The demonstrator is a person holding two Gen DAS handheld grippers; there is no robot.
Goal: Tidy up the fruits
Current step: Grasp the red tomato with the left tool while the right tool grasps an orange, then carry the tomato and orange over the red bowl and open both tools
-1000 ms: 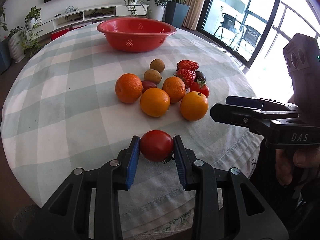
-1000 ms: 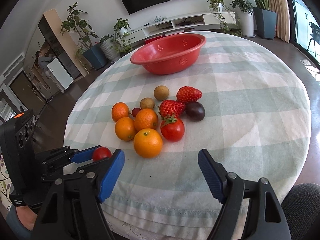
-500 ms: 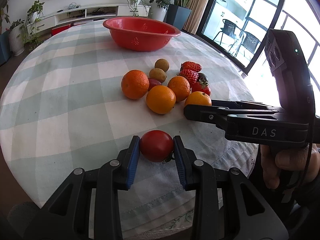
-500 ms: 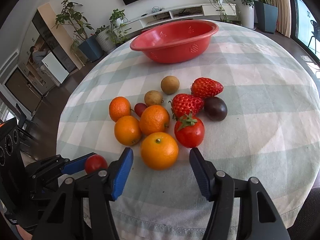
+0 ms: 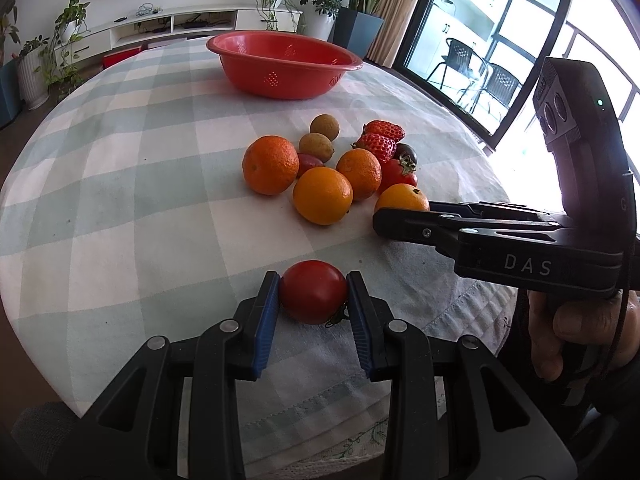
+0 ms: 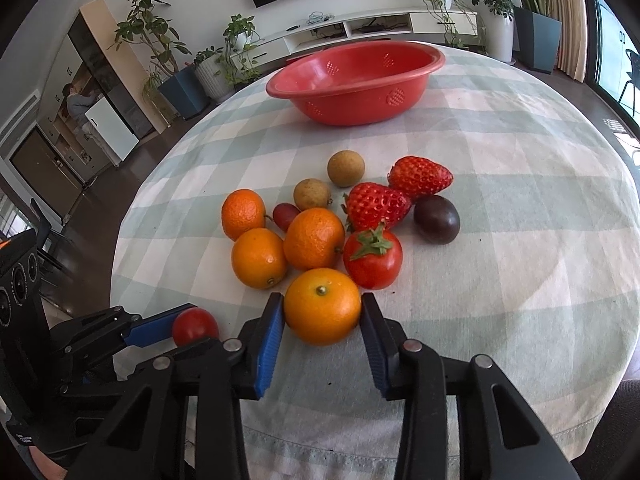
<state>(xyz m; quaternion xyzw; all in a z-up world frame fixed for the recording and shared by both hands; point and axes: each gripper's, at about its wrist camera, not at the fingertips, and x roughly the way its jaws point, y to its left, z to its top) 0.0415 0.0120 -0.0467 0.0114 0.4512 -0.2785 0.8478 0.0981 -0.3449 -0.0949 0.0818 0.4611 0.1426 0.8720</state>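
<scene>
My left gripper (image 5: 313,292) is shut on a red tomato (image 5: 313,291) near the table's front edge; the tomato also shows in the right wrist view (image 6: 195,326). My right gripper (image 6: 322,310) has closed on the nearest orange (image 6: 322,306), its blue pads touching both sides. That orange (image 5: 401,199) is partly hidden behind the right gripper's arm in the left wrist view. Behind it lie three more oranges (image 6: 314,238), a second tomato (image 6: 373,258), two strawberries (image 6: 376,205), two brown longans (image 6: 346,168), a dark plum (image 6: 436,219) and a small red fruit (image 6: 286,215).
A red colander basket (image 6: 356,80) stands at the far side of the round checked tablecloth (image 6: 520,184); it also shows in the left wrist view (image 5: 285,63). Plants, a TV shelf and glass doors ring the room. The table edge is close below both grippers.
My right gripper moved forward over the nearest orange and closed from wide open onto it. My left gripper kept the tomato and stayed in place.
</scene>
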